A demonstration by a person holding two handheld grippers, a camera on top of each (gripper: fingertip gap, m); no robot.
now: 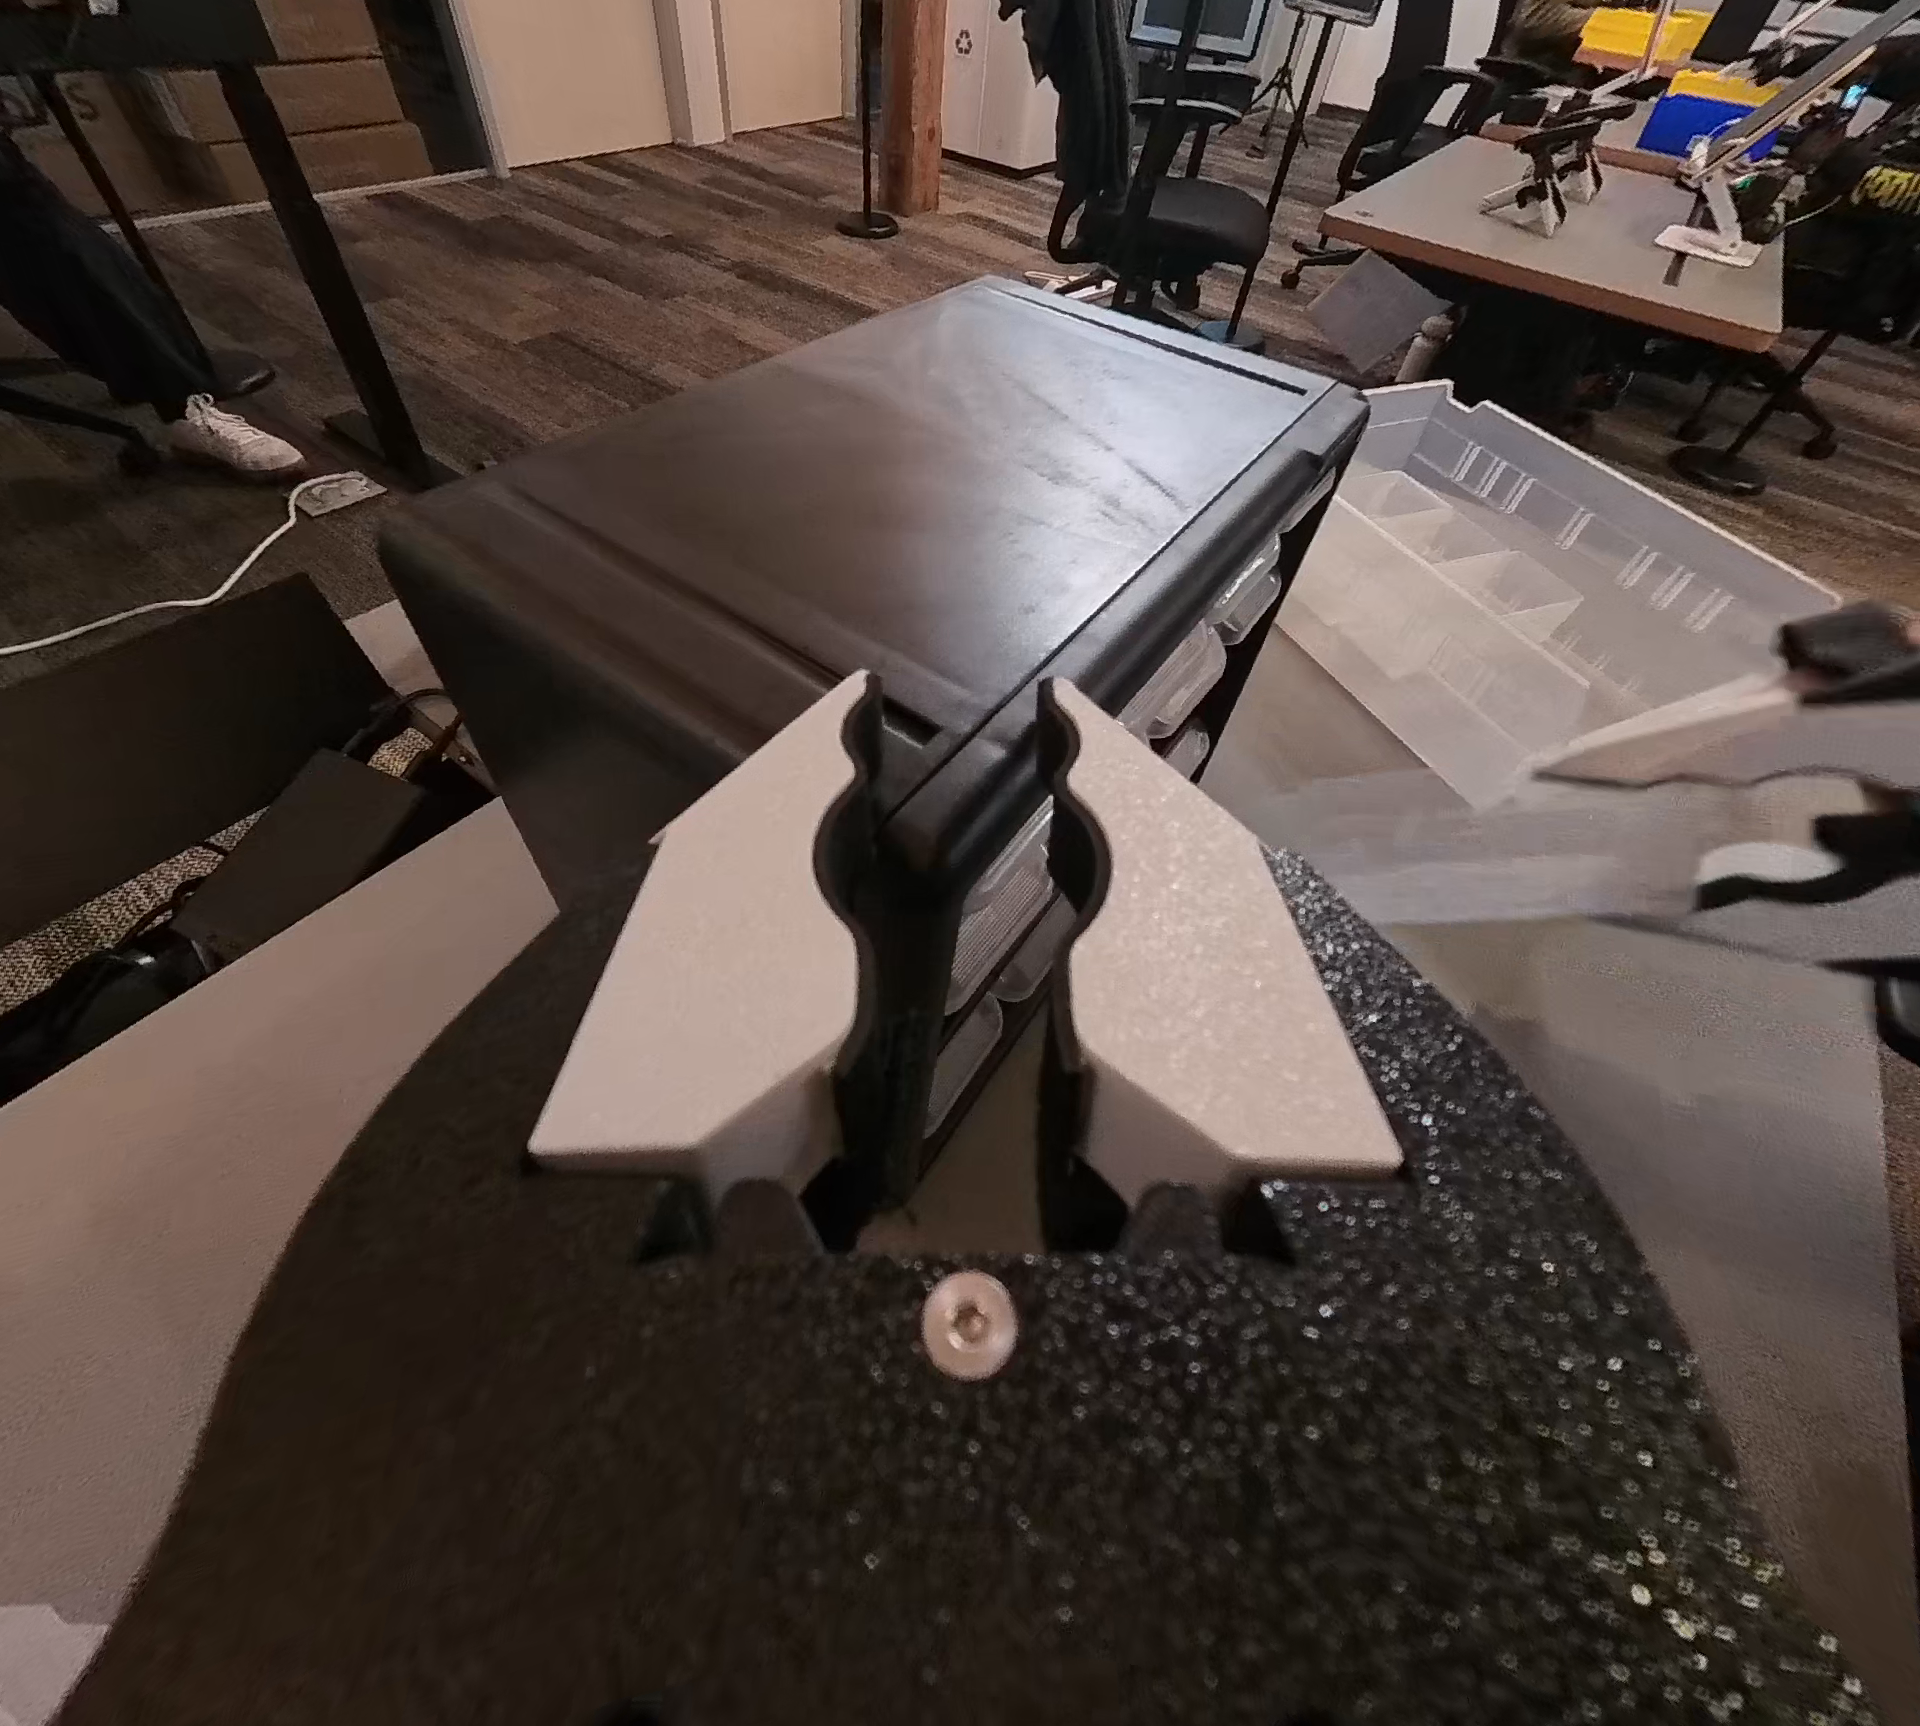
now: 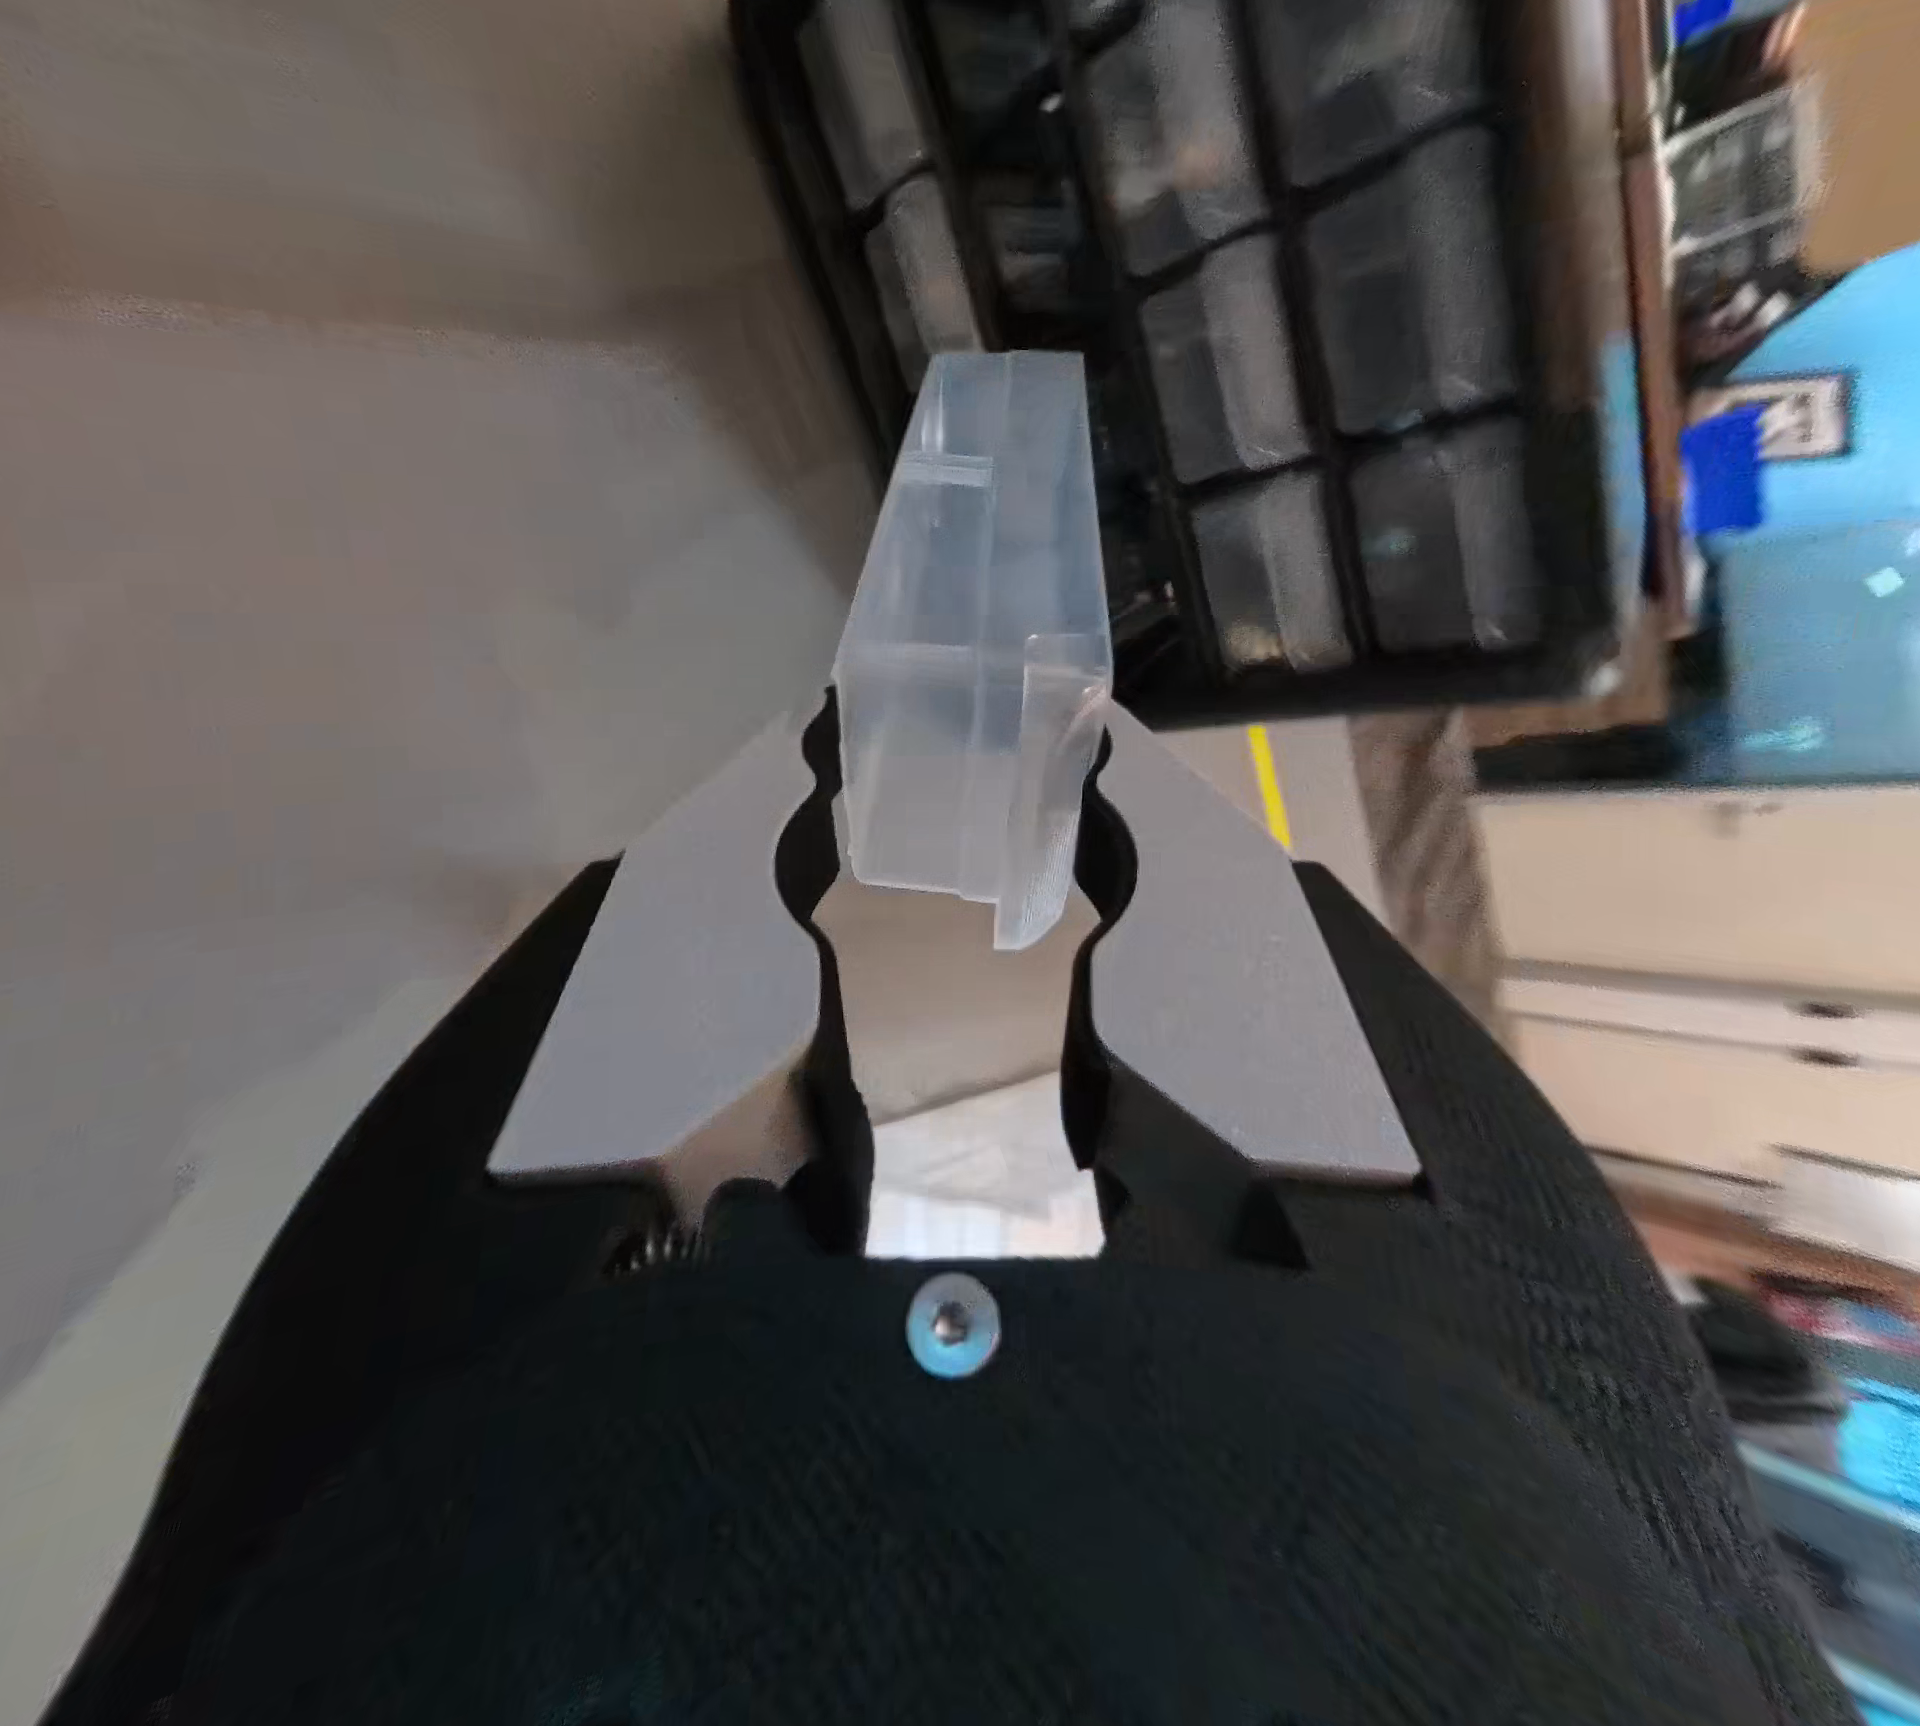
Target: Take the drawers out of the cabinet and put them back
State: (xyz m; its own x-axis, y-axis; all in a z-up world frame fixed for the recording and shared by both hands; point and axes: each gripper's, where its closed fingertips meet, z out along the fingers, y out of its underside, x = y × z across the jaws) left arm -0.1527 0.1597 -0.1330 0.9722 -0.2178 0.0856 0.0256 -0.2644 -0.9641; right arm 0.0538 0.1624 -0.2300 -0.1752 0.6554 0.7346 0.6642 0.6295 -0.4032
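A black drawer cabinet [image 1: 883, 513] stands on the grey table. My left gripper [image 1: 961, 710] is shut on its near top corner edge and holds it. My right gripper [image 2: 961, 731] is shut on a small clear plastic drawer [image 2: 977, 637], held in the air in front of the cabinet's face [image 2: 1299, 274]. That view is rolled sideways and blurred. The face shows a grid of small clear drawers, with a dark slot just behind the held drawer. In the left wrist view the right gripper [image 1: 1766, 803] shows blurred at the right edge with the drawer [image 1: 1455, 855].
A large clear divided tray [image 1: 1538, 575] lies on the table right of the cabinet. The table's left edge [image 1: 260, 928] is close to the cabinet. Beyond are office chairs [image 1: 1143, 149], another table [image 1: 1558, 242] with gripper stands, and a person's foot [image 1: 234, 440].
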